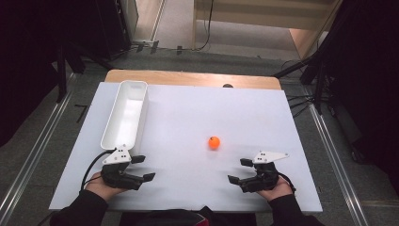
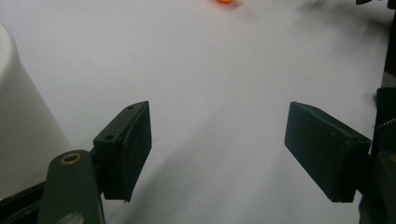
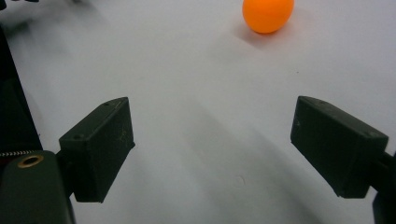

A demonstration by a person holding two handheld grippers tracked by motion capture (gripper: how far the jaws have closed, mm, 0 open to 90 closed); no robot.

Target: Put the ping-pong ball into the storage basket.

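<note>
Flanking orange ball [image 1: 214, 142]: white bin [image 1: 126, 114], parted jaws.

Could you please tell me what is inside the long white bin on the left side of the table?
The white bin looks empty in the high view: bare white floor and inner walls. The floor just behind its near wall is hidden. The orange ball lies outside it, on the table.

Left tongs [image 1: 144, 168] jaws apart, empty, right tongs [image 1: 239, 170] likewise, hands low
</note>
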